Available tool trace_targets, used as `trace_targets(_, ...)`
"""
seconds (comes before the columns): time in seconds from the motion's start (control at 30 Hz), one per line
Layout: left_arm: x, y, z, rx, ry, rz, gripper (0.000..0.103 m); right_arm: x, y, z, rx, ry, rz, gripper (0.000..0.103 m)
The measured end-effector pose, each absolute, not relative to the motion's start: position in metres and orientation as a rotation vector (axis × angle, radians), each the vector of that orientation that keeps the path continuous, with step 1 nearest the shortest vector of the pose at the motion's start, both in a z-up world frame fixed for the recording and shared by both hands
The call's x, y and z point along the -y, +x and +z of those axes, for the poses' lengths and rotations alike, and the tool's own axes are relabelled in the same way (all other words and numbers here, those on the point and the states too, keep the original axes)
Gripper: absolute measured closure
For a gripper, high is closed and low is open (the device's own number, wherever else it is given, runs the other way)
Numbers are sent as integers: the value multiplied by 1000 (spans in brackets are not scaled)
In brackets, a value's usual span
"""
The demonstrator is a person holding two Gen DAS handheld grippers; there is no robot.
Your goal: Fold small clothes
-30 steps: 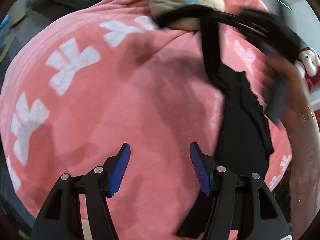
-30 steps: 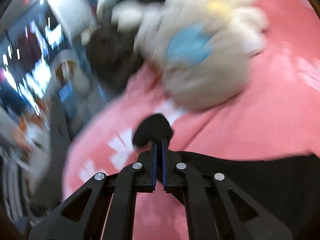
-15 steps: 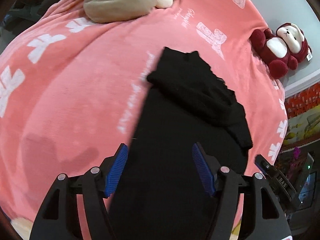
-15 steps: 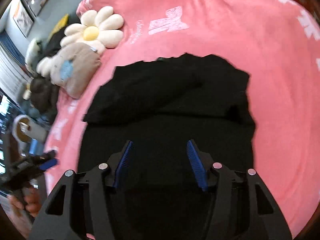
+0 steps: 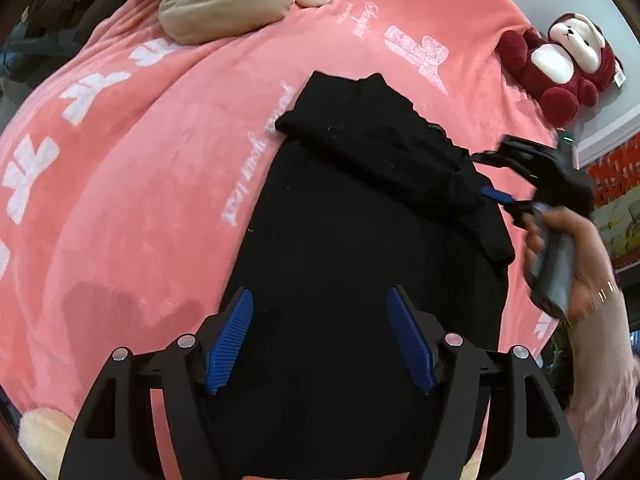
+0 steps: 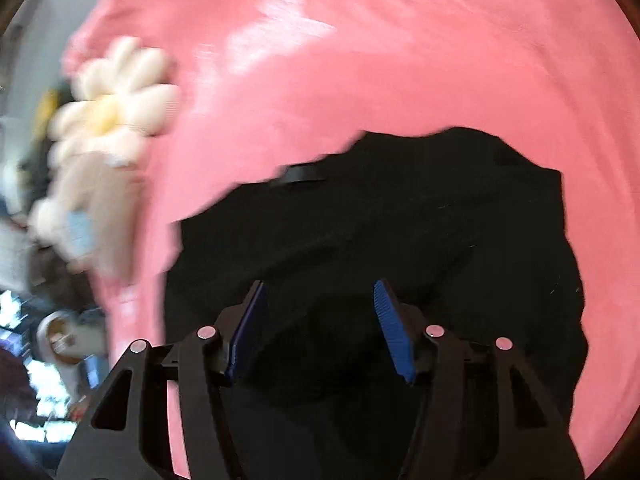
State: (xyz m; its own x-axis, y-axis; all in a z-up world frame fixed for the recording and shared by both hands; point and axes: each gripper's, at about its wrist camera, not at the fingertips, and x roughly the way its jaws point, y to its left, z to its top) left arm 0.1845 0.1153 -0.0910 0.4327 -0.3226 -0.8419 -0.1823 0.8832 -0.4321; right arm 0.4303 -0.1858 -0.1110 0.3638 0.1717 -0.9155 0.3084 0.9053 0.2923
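Observation:
A black garment (image 5: 340, 240) lies spread on a pink blanket (image 5: 140, 180), with one part folded across its far end (image 5: 380, 148). My left gripper (image 5: 319, 294) hovers over the garment's near half. Its jaws are opening and the blue pads touch nothing. In the left wrist view, my right gripper (image 5: 490, 174) is at the garment's right edge beside the folded part, held by a hand (image 5: 576, 248). In its own blurred view, the right gripper (image 6: 320, 285) stands open above the black garment (image 6: 400, 220), with nothing gripped.
A beige plush cushion (image 5: 224, 0) lies at the blanket's far side, and a red and white plush toy (image 5: 560, 60) sits at the far right. A cream flower plush (image 6: 116, 96) lies left of the garment. The pink blanket (image 6: 400, 60) stretches beyond the garment.
The right gripper was shut on black cloth; it let go and stands open, now closer to the garment. The left gripper moved from bare blanket to over the garment and widened slightly.

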Motion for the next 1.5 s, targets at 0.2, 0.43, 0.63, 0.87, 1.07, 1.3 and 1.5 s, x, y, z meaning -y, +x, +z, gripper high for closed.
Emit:
trace_targets(0.2, -118, 186, -94, -1145, -529, -88, 36, 176, 428, -112, -1118, 379, -39, 99)
trace_targets(0.43, -129, 186, -99, -1129, -507, -74, 36, 240, 304, -37, -715, 572, 320, 99)
trace_targets(0.63, -118, 186, -107, -1160, -545, -82, 36, 290, 261, -144, -1070, 522, 115, 94)
trace_targets(0.87, -100, 181, -103, -1166, -484, -111, 36, 303, 269, -122, -977, 569, 127, 44)
trace_targets(1.07, -96, 178, -98, -1166, -498, -99, 36, 268, 297, -135, -1060, 543, 139, 97)
trace_targets(1.3, -91, 184, -95, -1160, -472, -102, 36, 212, 302, 5, -772, 342, 383, 101)
trace_targets(1.5, -82, 192, -91, -1143, -480, -124, 36, 265, 323, 44, -709, 241, 290, 101)
